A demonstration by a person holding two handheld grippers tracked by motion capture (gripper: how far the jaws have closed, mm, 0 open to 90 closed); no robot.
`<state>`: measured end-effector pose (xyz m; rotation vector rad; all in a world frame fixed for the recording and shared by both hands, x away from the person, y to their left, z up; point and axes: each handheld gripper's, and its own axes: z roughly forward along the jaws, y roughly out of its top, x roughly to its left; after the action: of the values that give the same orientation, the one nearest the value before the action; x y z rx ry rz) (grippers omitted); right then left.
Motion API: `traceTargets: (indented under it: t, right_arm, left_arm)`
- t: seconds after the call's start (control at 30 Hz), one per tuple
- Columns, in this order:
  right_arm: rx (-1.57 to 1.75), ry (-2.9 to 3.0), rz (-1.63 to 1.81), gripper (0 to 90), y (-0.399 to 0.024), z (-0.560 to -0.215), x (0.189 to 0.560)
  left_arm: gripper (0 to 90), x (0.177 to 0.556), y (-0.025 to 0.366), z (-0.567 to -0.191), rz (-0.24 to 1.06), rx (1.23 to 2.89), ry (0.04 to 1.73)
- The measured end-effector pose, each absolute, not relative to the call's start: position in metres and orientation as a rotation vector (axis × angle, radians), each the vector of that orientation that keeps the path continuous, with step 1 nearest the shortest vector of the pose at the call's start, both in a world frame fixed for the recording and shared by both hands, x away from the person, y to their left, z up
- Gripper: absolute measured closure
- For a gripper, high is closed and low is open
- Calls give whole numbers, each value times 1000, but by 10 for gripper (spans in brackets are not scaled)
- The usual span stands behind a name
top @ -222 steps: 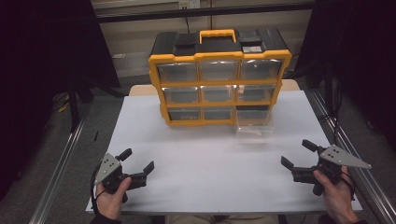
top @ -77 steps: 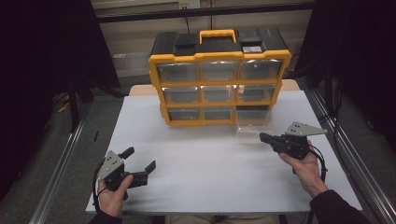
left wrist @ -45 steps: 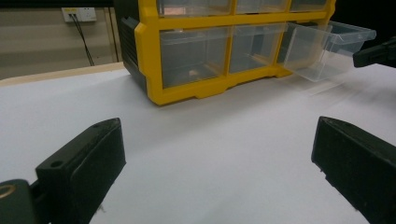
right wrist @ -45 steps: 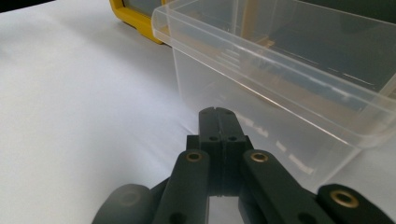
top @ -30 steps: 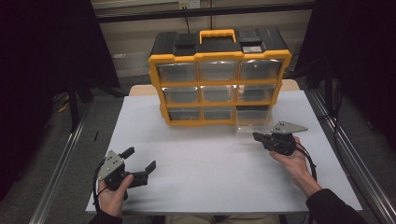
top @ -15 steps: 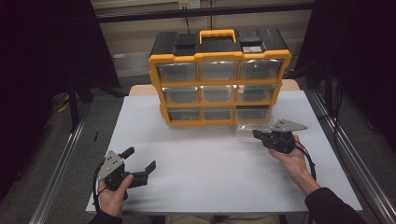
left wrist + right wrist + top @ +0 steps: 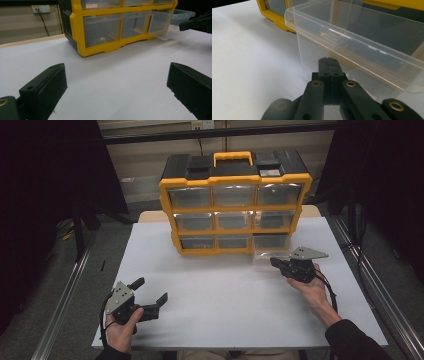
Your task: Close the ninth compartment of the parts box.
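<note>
Where the white table carries the work, one yellow-framed organiser is seen standing upright toward its far edge, with a single yellow handle on its black top. Nine drawer places are counted on its front, three rows of three. Eight clear drawers sit flush; the ninth, the clear drawer of the bottom row at the right in the high view, is drawn out onto the table, its inner end at the frame. Its long axis is noted running out of the cabinet toward the person's side, open top upward, front lip facing the person.

Two grippers are counted, one in each hand. The right gripper is held just before that lip, jaws clenched together with nothing between them, tips pointing at the drawer's front wall below the lip; whether they touch it cannot be told. The left gripper is held low over the table's near left, well apart from the organiser, jaws spread wide and empty, pointing toward the cabinet
</note>
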<state>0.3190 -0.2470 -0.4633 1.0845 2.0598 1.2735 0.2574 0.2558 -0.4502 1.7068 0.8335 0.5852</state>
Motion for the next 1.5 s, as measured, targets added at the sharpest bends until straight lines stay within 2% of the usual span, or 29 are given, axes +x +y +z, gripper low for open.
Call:
traceTargets:
  t: [1.5]
  right_arm:
    - [1094,2030,1272,900,-244,-462,335]
  left_arm:
    - [27,257,256,-450,581,1697,842]
